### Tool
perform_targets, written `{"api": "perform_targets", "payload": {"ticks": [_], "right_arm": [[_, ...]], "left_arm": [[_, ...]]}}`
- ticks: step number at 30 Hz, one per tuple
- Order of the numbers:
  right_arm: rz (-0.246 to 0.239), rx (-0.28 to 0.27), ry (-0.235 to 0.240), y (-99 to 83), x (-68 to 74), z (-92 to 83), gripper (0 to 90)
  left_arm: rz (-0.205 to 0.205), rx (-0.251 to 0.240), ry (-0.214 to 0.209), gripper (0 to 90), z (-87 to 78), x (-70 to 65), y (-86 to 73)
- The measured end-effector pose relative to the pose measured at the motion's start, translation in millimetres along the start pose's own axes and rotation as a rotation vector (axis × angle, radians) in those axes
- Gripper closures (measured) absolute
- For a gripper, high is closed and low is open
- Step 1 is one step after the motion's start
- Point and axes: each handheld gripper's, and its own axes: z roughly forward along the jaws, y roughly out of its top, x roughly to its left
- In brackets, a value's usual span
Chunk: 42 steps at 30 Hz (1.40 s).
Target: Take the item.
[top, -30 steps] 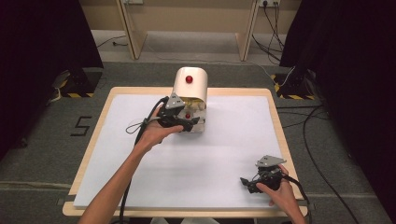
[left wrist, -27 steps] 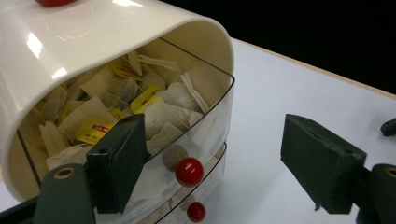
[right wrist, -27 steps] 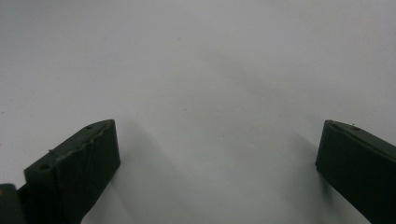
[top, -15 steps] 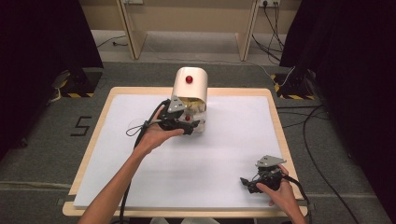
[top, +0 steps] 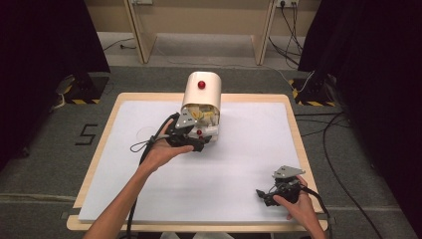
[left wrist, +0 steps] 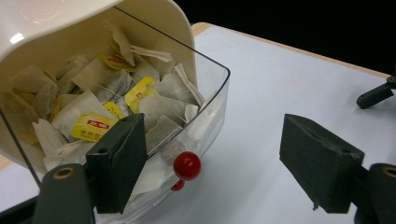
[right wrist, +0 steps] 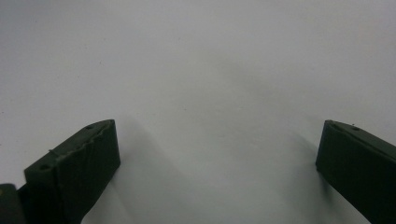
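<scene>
Tea bags (left wrist: 100,109) with yellow tags fill a cream dispenser box (top: 201,92) that stands at the upper middle of the high view, near the far edge of the table (top: 249,149). The box has a red knob (top: 201,84) on its top and a clear plastic flap (left wrist: 212,93) at its front, which stands open and carries a second red knob (left wrist: 187,165).

The left gripper (top: 191,141) is just in front of this flap. In the left gripper view its jaws are wide apart and hold nothing; the left jaw is beside the flap's knob, but I cannot tell if they touch.

The right gripper (top: 266,195) rests at the lower right of the high view, well apart from the box. Its jaws are also spread wide over the bare white table surface (right wrist: 196,93), empty.
</scene>
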Motion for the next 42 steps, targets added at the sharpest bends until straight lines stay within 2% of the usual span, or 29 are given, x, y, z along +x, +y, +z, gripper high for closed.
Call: {"api": "perform_targets", "payload": {"ticks": [10,42], "right_arm": [[0.003,0.002,0.001,-0.1,0.2,-0.1,0.2],[0.003,0.003,0.001,-0.1,0.2,-0.1,0.2]], "left_arm": [[0.007,-0.018,-0.007,23.1,-8.1,-5.5,-5.8],[0.019,-0.019,-0.03,22.8,-20.2,-19.0,-18.1]]}}
